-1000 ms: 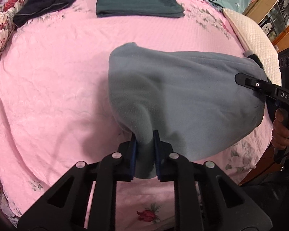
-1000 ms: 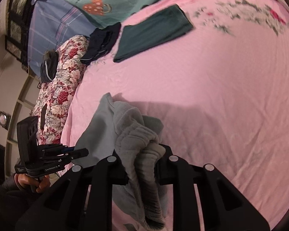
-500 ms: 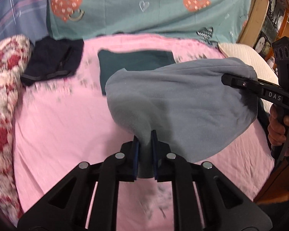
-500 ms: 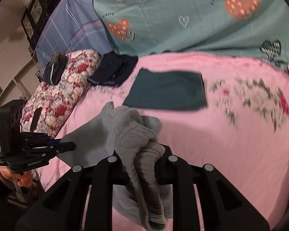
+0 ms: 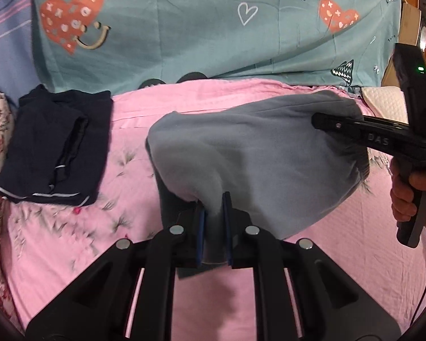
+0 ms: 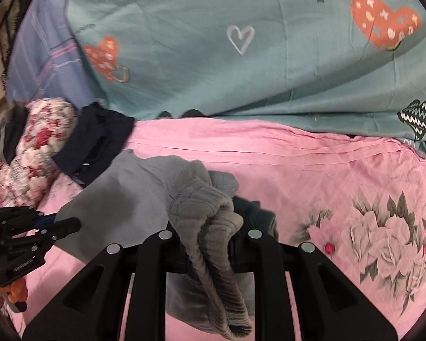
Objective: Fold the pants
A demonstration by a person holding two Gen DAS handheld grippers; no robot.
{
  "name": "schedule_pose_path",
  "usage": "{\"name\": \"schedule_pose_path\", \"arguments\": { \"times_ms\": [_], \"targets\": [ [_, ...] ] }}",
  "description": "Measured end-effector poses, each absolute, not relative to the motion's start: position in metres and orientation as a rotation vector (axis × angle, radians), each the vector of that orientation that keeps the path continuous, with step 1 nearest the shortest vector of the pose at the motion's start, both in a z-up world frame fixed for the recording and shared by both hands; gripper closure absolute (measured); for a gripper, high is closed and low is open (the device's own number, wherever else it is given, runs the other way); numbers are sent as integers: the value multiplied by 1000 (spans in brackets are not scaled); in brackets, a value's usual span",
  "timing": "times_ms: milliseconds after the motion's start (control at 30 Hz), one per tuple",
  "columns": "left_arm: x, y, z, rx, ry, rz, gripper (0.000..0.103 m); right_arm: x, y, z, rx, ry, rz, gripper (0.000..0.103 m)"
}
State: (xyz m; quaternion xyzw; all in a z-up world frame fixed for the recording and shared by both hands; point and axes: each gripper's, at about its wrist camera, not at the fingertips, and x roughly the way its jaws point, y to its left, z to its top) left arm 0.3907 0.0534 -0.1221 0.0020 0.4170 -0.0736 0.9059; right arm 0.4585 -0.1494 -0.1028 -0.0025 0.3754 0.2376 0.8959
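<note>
**Grey pants held aloft between both grippers, above the pink bed**

Left wrist view: the left gripper [image 5: 213,227] is seen closed almost fully, a thin fold of the grey pants [image 5: 255,156] pinched between its blue pads [image 5: 200,236]. The cloth is a soft, matt fleece, bellied out into a rounded sling towards the right gripper [image 5: 321,120], which is clamped on the far end. So little cloth is caught that a slip is judged possible if the span is pulled taut. A folded dark green garment [image 5: 170,199] lies beneath and could be dragged by the hanging fleece.

Right wrist view: the right gripper [image 6: 210,244] is shut on a thick, ribbed bunch, apparently the waistband [image 6: 210,213]. Uneven layers may be released unevenly, and the fold could be spoiled. The pink bedsheet [image 6: 298,170] is lightly creased; a navy garment [image 6: 99,142] lies folded by the floral pillow [image 6: 34,147].
</note>
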Motion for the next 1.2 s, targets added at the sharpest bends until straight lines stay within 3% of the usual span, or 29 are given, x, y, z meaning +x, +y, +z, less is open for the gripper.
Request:
{"name": "schedule_pose_path", "arguments": {
  "times_ms": [33, 67, 100, 133, 167, 267, 333, 367, 767, 1200],
  "targets": [
    [397, 53, -127, 18, 868, -147, 88, 467, -149, -111, -9, 796, 470, 83],
    [398, 52, -129, 25, 873, -139, 70, 477, -149, -120, -15, 825, 440, 81],
    [398, 52, -130, 27, 884, -129, 33, 481, -149, -126, -23, 849, 416, 72],
    [396, 54, -128, 34, 889, -94, 16, 483, -151, -129, -42, 865, 380, 52],
    [392, 55, -125, 44, 869, -54, 6, 481, -152, -126, -67, 866, 335, 44],
    [379, 59, -112, 56, 877, 1, 6, 459, -161, -101, -75, 834, 285, 35],
    [368, 61, -103, 27, 919, 22, 6, 435, -170, -82, -46, 829, 272, 7],
    [360, 60, -96, 9, 929, 22, 6, 423, -173, -75, -30, 825, 279, 2],
    [220, 25, -24, 34, 834, 67, 2, 247, -167, -40, -132, 821, 328, 1],
    [149, 6, -7, 40, 810, 83, 2, 182, -177, -36, -130, 815, 371, 1]
  ]
}}
